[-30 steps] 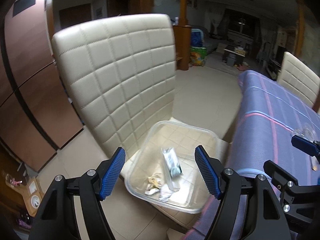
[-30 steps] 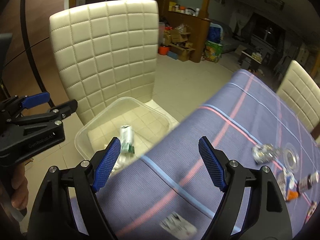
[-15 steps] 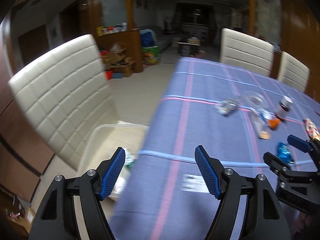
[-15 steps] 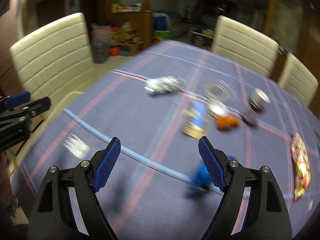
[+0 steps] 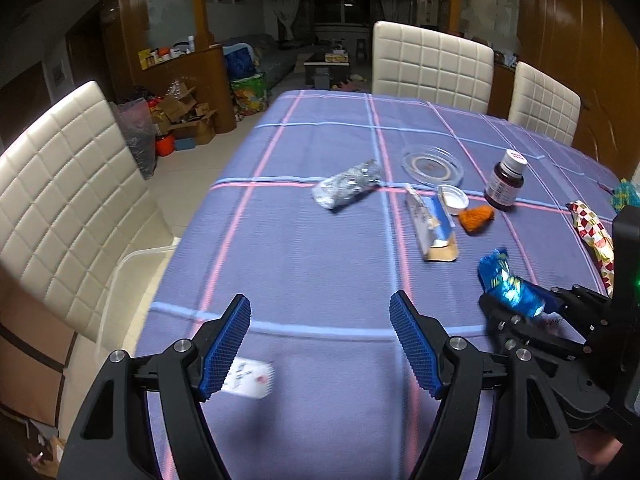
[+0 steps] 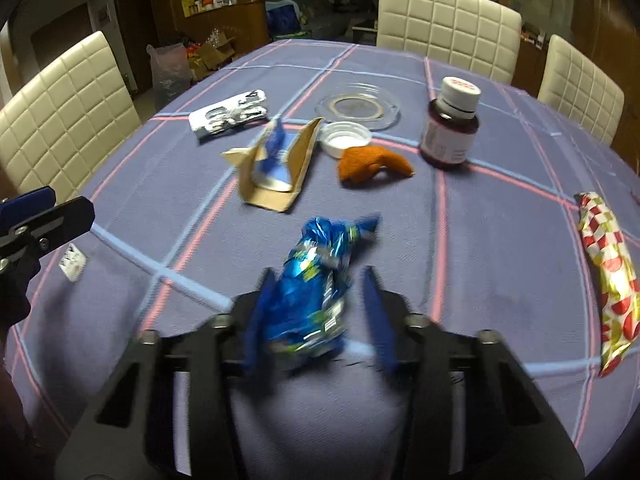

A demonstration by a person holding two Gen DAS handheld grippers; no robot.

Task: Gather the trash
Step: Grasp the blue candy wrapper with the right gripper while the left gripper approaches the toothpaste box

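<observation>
Both views have swung from the chair and clear bin to the worktop [image 5: 320, 248]. Left gripper [image 5: 320, 344] hangs spread and empty; right gripper [image 6: 316, 320] is closing around the blue wrapper [image 6: 312, 296] lying on the cloth.

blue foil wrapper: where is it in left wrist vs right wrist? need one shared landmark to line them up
Left wrist: blue foil wrapper at right, low, at the tip of the right gripper that comes in from the right edge.
Right wrist: wrapper bottom centre, between the right gripper's closing jaws.
Shared landmark: brown bottle with white cap, right of centre on the table in both.
</observation>
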